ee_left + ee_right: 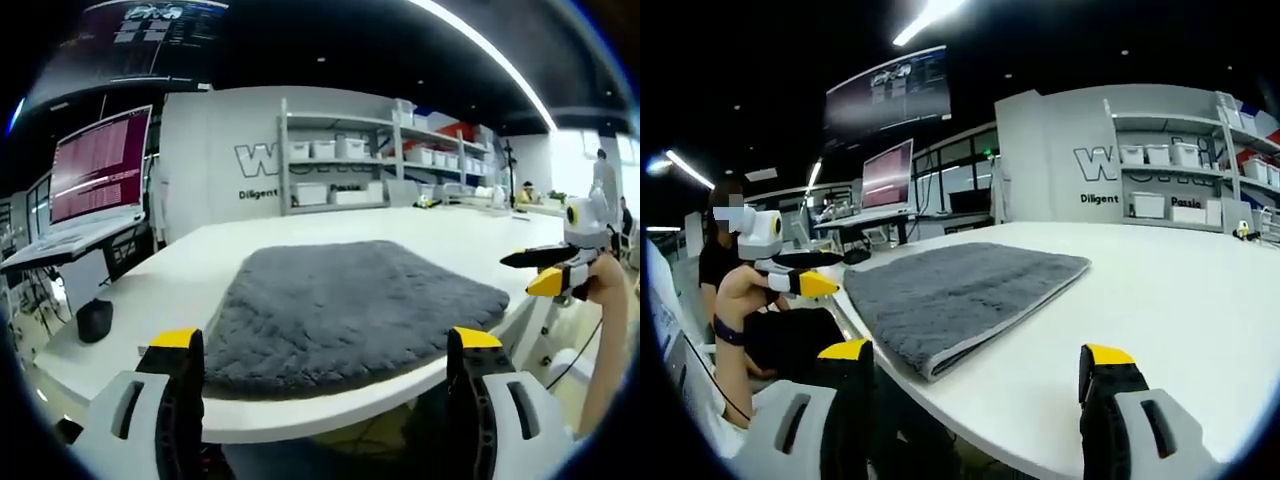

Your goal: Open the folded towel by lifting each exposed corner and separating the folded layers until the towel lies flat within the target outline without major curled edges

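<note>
A grey plush towel (345, 310) lies folded on the white table (250, 250), reaching the near edge. My left gripper (328, 350) hovers open just off that edge, in front of the towel, with nothing between its yellow-tipped jaws. In the right gripper view the towel (955, 290) lies ahead and to the left, its folded layers showing at the near corner. My right gripper (978, 362) stands open above the table's edge, apart from the towel. The right gripper (545, 272) also enters the left gripper view from the right, held in a hand. The left gripper (805, 272) shows at the left of the right gripper view.
Shelves with white bins (345, 165) stand against the far wall. A monitor (100, 165) and a desk are at the left, with a dark object (93, 320) below. Bare white tabletop (1160, 290) spreads right of the towel. A person (750, 330) sits at the table's left.
</note>
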